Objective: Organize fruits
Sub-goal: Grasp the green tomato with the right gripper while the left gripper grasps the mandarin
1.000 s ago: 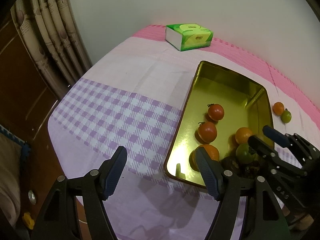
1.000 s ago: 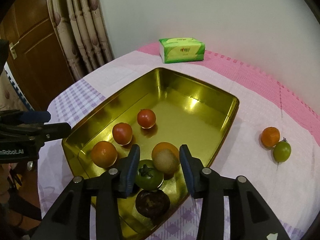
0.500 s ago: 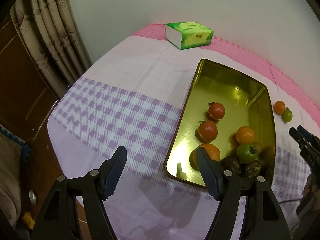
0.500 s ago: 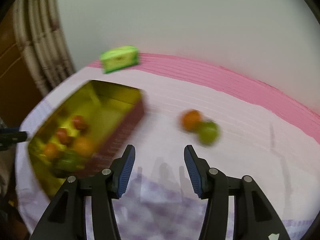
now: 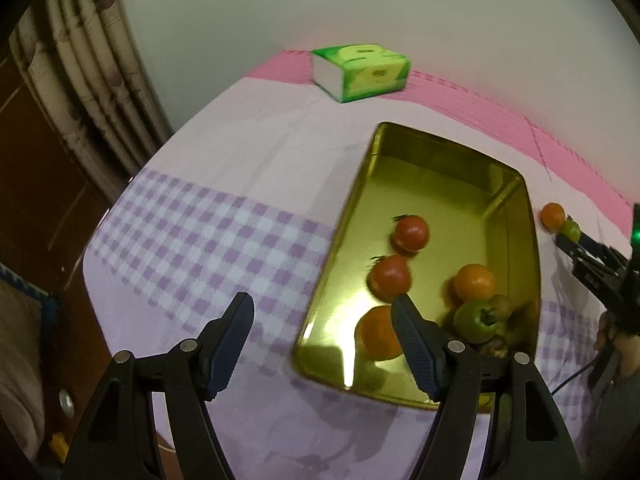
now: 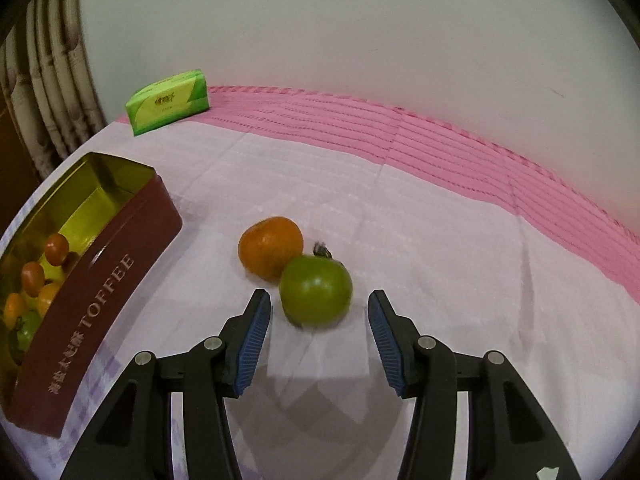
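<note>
Plain white wall point(image 6: 360, 28) backs a table covered by a cloth point(image 6: 440, 240) that is pale lilac in the middle, pink-striped toward the wall and purple-checked on the near side. Beige curtain folds point(image 5: 92, 80) hang at the left edge of both views. A green tissue pack point(image 6: 170, 101) lies near the wall on the pink band.

On the cloth stands a toffee tin point(image 6: 100, 288), maroon outside (the word TOFFEE runs along its side) and gold inside. In the left wrist view it holds two red tomatoes point(image 5: 411, 234), two oranges point(image 5: 475, 282), a green tomato point(image 5: 476, 320) and some dark fruit in the near right corner, too shadowed to name.

Well apart from the tin, on bare cloth, an orange point(image 6: 271, 248) and a second green tomato point(image 6: 316, 290) lie touching each other. The right gripper point(image 6: 319, 330) points down at this pair, its blue-padded fingers point(image 6: 254, 336) spread with the green tomato just ahead of the gap and touching neither pad; the jaws have just been opening, with nothing pinched.

The left gripper point(image 5: 322, 346) hovers over the near left corner of the tin, fingers spread wide and empty; its right finger overlaps the nearest orange in the picture
</note>
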Demonstrator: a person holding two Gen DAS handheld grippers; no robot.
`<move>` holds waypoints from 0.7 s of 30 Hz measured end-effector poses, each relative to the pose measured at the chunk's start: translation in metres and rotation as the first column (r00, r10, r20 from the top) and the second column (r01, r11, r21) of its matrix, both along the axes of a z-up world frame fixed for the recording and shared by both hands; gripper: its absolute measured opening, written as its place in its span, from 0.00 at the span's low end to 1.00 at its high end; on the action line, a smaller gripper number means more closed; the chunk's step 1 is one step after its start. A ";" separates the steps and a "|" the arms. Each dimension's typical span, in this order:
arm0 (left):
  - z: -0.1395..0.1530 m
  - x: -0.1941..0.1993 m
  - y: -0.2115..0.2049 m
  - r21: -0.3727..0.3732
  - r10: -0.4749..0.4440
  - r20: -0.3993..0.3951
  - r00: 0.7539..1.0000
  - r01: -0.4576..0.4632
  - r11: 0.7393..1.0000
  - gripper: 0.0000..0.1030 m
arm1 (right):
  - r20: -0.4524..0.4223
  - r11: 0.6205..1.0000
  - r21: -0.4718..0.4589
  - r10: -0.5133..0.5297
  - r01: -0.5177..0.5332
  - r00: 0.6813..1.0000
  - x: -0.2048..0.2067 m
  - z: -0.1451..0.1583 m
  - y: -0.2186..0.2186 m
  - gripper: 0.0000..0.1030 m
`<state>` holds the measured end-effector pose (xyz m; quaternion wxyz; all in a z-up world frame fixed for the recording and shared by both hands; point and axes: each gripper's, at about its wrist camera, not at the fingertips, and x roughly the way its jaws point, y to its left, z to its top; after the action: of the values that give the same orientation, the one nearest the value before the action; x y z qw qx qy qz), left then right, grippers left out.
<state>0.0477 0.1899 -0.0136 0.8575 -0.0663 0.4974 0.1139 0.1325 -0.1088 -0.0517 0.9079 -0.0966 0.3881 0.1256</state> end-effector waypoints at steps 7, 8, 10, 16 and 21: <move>0.009 0.038 -0.058 -0.010 -0.112 0.012 0.994 0.113 0.994 0.70 | -0.011 1.000 0.015 0.025 -0.025 1.000 0.000 -0.003 -0.002 0.32; 0.011 0.044 -0.068 -0.011 -0.130 0.019 0.991 0.130 0.991 0.70 | -0.010 1.000 0.016 0.026 -0.026 1.000 -0.002 -0.003 -0.004 0.31; 0.013 0.056 -0.092 -0.019 -0.172 0.042 0.984 0.173 0.985 0.70 | -0.007 1.000 0.013 0.009 -0.009 1.000 -0.009 -0.003 -0.015 0.31; 0.000 0.090 -0.158 -0.053 -0.302 0.038 0.953 0.304 0.951 0.70 | 0.002 0.992 0.005 -0.123 0.123 0.992 -0.027 -0.003 -0.076 0.31; -0.017 0.116 -0.198 -0.040 -0.358 0.030 0.933 0.359 0.933 0.70 | 0.027 0.974 -0.042 -0.223 0.224 0.974 -0.040 -0.003 -0.126 0.31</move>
<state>0.1642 -0.0084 -0.0302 0.8677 0.0050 0.4938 -0.0562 0.0926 -0.2349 -0.0550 0.9181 -0.0740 0.3892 0.0129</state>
